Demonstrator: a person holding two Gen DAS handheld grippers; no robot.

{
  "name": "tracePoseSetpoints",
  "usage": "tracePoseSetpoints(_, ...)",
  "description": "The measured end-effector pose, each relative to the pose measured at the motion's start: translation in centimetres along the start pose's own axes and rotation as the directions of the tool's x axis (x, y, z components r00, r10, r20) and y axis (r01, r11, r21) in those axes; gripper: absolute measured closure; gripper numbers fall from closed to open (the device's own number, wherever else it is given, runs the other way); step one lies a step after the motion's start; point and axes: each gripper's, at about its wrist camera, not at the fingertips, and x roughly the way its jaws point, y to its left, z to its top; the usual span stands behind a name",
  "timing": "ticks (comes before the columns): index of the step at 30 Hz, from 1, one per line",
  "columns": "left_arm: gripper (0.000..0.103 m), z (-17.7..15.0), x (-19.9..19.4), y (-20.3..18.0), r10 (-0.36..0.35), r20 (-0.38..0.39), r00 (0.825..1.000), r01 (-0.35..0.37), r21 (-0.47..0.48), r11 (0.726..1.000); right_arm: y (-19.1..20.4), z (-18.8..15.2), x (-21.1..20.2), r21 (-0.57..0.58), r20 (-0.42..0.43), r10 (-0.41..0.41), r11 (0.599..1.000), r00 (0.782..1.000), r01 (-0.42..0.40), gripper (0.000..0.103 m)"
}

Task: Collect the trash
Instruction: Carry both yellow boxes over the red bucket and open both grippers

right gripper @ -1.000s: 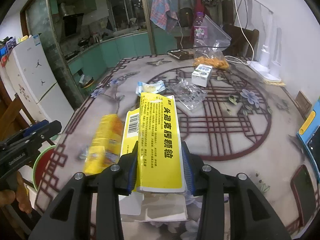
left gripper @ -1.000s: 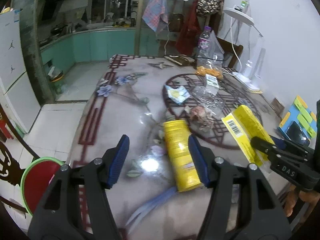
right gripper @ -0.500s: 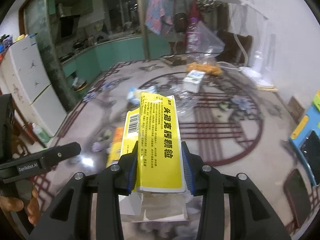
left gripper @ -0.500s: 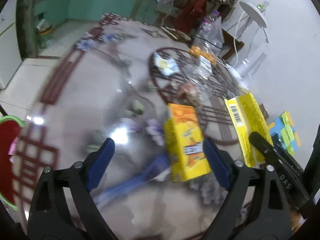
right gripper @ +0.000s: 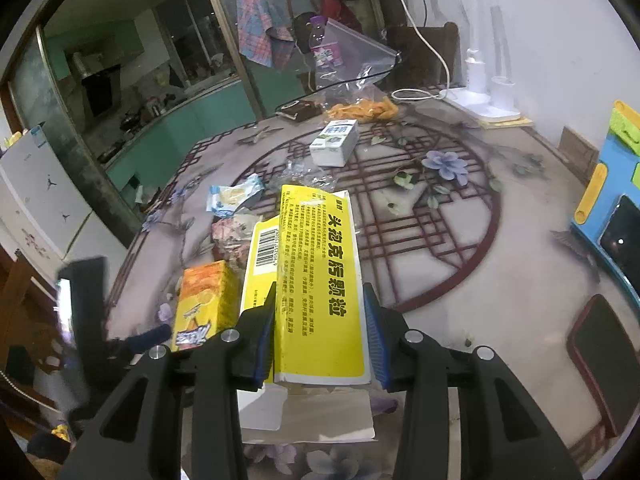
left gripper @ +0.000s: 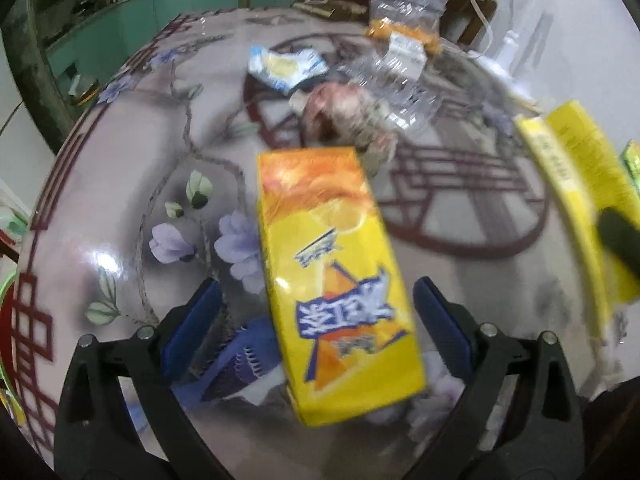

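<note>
An orange-yellow drink carton (left gripper: 336, 276) lies on the patterned table between the blue pads of my left gripper (left gripper: 316, 312), which is open wide around it without touching. The carton also shows in the right wrist view (right gripper: 200, 304). My right gripper (right gripper: 320, 332) is shut on a flat yellow medicine box (right gripper: 320, 276), held above the table; this box shows at the right in the left wrist view (left gripper: 576, 200). More trash lies beyond: a blue-white wrapper (left gripper: 284, 66), crumpled pinkish paper (left gripper: 340, 112), clear plastic (left gripper: 404, 84) and a small white milk carton (right gripper: 334, 142).
A bag of orange snacks (right gripper: 362, 110), a bottle (right gripper: 322, 50) and a white desk lamp base (right gripper: 482, 96) stand at the table's far side. A blue tray (right gripper: 612, 184) and a dark phone (right gripper: 600, 348) lie at the right. A red bin (left gripper: 6, 320) is below the table's left edge.
My left gripper has moved in low over the drink carton, which now lies between its open fingers and fills the view. My right gripper keeps holding the yellow box.
</note>
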Motion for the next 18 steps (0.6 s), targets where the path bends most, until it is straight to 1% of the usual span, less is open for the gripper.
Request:
tracePoseSetpoints(1,0.029,-0.1,0.1,0.4,0.000,0.001,1.000,0.000,-0.018,1.000,0.0,0.0,0.0,0.001,0.000,0.003,1.000,1.000,-0.003,0.065)
tracePoseSetpoints(2,0.045,-0.1,-0.3,0.5,0.006,0.013,1.000,-0.005,-0.021,1.000,0.1,0.0,-0.1,0.001,0.000,0.004,1.000,1.000,-0.004,0.065)
tracePoseSetpoints(4,0.045,0.1,-0.5,0.8,-0.024,-0.009,1.000,0.024,-0.033,0.999,0.2,-0.1,-0.1,0.000,0.001,0.005,1.000,1.000,-0.005,0.065)
tracePoseSetpoints(5,0.045,0.1,-0.7,1.3,-0.045,-0.010,0.999,0.045,-0.057,0.997,0.3,-0.1,-0.2,-0.003,0.002,0.003,1.000,1.000,-0.003,0.065)
tracePoseSetpoints(7,0.045,0.2,-1.3,2.0,-0.064,0.003,0.998,0.064,-0.090,0.994,0.3,-0.1,-0.2,-0.007,0.001,0.001,1.000,1.000,-0.001,0.065)
tracePoseSetpoints(12,0.045,0.4,-3.9,3.1,-0.074,0.071,0.995,0.081,-0.109,0.991,1.4,-0.3,-0.5,-0.037,0.013,0.005,0.999,1.000,-0.005,0.065)
tracePoseSetpoints(15,0.045,0.3,-6.1,4.1,-0.076,0.119,0.990,0.090,-0.113,0.990,2.0,-0.5,-0.6,-0.057,0.017,0.004,0.998,1.000,-0.003,0.065)
tracePoseSetpoints(18,0.045,0.6,-7.7,4.8,-0.044,0.163,0.986,0.060,-0.100,0.993,2.7,-0.9,-0.5,-0.080,0.016,0.005,0.997,1.000,-0.003,0.065)
